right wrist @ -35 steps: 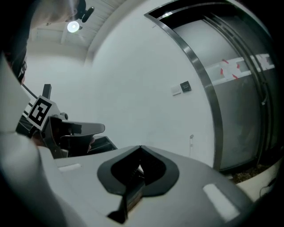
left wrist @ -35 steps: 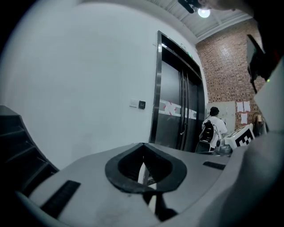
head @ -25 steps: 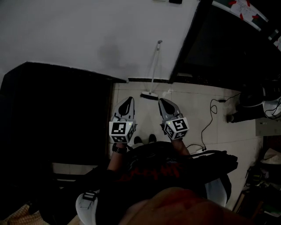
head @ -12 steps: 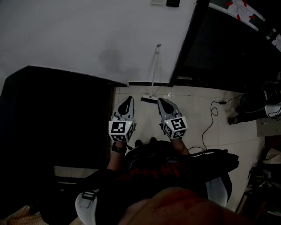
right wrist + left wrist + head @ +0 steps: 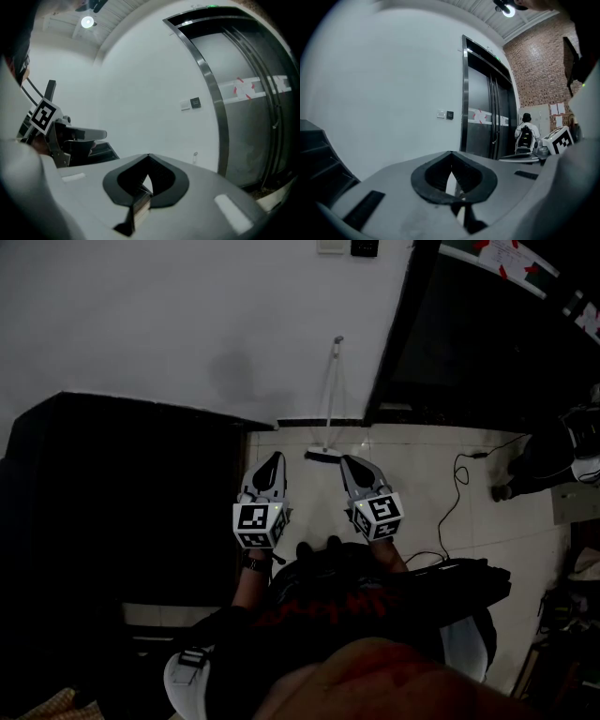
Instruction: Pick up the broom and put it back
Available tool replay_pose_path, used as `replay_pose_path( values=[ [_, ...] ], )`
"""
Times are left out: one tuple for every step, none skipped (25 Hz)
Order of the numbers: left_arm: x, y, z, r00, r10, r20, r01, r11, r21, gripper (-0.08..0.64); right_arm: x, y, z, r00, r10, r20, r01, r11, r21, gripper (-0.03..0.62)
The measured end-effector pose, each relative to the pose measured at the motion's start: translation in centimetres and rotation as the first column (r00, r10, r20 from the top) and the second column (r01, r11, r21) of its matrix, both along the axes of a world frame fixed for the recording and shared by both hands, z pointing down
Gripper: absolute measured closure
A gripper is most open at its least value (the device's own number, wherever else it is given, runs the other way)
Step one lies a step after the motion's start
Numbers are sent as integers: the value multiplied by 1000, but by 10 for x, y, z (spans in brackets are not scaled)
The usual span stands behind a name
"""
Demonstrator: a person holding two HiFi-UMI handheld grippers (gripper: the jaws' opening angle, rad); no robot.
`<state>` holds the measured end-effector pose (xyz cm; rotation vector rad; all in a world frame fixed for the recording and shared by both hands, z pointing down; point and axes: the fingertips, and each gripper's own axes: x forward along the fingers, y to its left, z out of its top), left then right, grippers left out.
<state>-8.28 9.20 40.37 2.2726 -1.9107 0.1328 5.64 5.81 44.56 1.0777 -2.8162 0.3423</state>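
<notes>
The broom [image 5: 329, 395] leans upright against the white wall, its thin pale handle running down to a dark head [image 5: 322, 456] on the tiled floor. In the head view my left gripper [image 5: 273, 458] and right gripper [image 5: 352, 463] are held side by side just short of the broom head, pointing at the wall. Both are shut with nothing between the jaws. Neither touches the broom. The left gripper view shows its jaws [image 5: 451, 153] closed. The right gripper view shows its jaws [image 5: 149, 155] closed, with the broom's handle top [image 5: 195, 154] beyond them against the wall.
A large black block [image 5: 122, 493] fills the floor to the left. A dark elevator door [image 5: 469, 334] stands right of the broom. A cable [image 5: 448, 493] trails over the tiles at right, near dark gear [image 5: 553, 456]. A person with a backpack [image 5: 526, 137] stands far off.
The head view has shifted slightly. Both grippers and the broom keep their places.
</notes>
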Motion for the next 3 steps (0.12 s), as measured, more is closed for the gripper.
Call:
replay_pose_path(
  values=[
    [-2,1,0,1000,-3,-3,3,1000,-1,554,-1,0,0,1000,-1,0,1,1000,-3,592],
    [-4,1,0,1000,-6,-5,6,1000,-1,554,-2,1,0,1000,-2,0,2,1000,-5,592],
    [-6,2,0,1000,-9,-7,9,1000,-1,554,-3,1,0,1000,-3,0,3,1000,-7,592]
  ],
)
